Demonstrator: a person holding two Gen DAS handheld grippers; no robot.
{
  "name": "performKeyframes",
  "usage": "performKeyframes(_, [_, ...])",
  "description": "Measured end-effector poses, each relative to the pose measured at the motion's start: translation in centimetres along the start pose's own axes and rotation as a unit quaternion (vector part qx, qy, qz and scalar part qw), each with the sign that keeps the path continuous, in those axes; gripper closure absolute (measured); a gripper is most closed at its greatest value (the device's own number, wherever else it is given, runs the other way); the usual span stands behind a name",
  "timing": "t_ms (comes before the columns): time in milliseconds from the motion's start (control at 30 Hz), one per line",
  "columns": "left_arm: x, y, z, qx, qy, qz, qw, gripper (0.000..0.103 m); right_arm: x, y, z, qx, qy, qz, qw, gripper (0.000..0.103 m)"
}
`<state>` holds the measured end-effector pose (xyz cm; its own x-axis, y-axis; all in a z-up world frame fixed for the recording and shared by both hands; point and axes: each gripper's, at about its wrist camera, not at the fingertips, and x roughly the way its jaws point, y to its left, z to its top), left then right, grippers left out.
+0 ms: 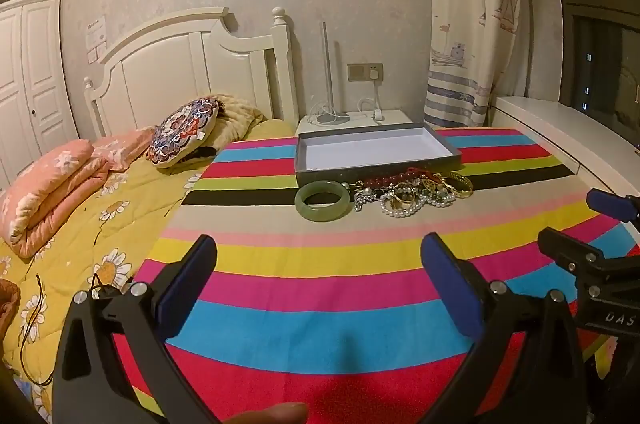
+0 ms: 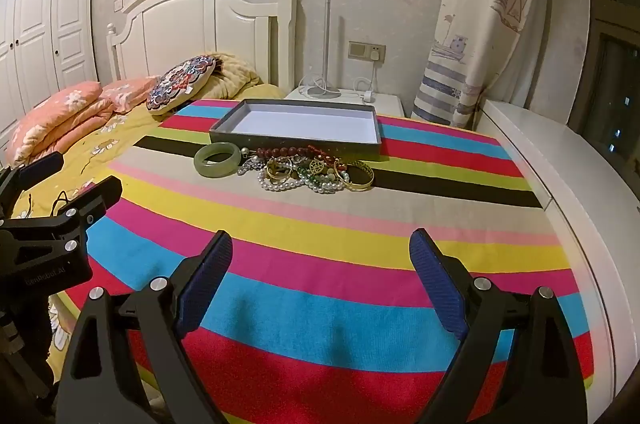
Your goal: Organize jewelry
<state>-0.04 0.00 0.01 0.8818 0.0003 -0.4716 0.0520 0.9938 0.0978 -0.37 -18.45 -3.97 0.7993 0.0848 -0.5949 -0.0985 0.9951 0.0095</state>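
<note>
A green jade bangle point(image 1: 323, 201) point(image 2: 217, 159) lies flat on the striped cloth, left of a tangled heap of jewelry point(image 1: 416, 192) point(image 2: 312, 172) holding pearl strands, dark red beads, green beads and gold bangles. Behind them sits a shallow grey box point(image 1: 312, 176) point(image 2: 224, 136) with a bare white floor. My left gripper point(image 1: 319, 248) hovers open over the cloth, well short of the bangle, nothing between its fingers. My right gripper point(image 2: 321, 242) point(image 1: 576, 224) is open too, nearer than the heap and empty. The left gripper point(image 2: 84, 172) shows at the left edge of the right wrist view.
The striped cloth point(image 1: 320, 324) covers a raised surface beside a bed with a yellow flowered quilt point(image 1: 80, 224), pink bedding point(image 1: 52, 192) and a round patterned cushion point(image 1: 184, 130). A white nightstand point(image 1: 356, 120) with a lamp stands behind. A white window ledge point(image 2: 560, 184) runs along the right.
</note>
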Motion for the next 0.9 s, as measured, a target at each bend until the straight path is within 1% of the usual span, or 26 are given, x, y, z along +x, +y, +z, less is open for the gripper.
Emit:
performKeyframes(333, [-0.5, 0.5, 0.1, 0.004, -0.006, 0.002, 1.0000, 0.002, 0.0, -0.1, 0.0, 0.004, -0.002, 0.001, 1.000, 0.017])
performKeyframes(400, [0.1, 0.1, 0.5, 0.003, -0.004, 0.004, 1.0000, 0.002, 0.0, -0.1, 0.0, 0.004, -0.001, 0.001, 1.000, 0.017])
performKeyframes(567, [0.3, 0.1, 0.3, 0.004, -0.004, 0.005, 1.0000, 0.002, 0.0, -0.1, 0.0, 0.005, -0.001, 0.001, 1.000, 0.017])
performKeyframes(600, [-0.2, -0.4, 0.1, 0.008, -0.010, 0.006, 0.9999, 0.002, 0.0, -0.1, -0.1, 0.005, -0.001, 0.002, 1.000, 0.017])
performKeyframes(900, [-0.3, -0.6, -0.1, 0.010, -0.013, 0.007, 0.9998, 0.002, 0.0, 0.0, -0.4, 0.005, 0.000, 0.002, 1.000, 0.017])
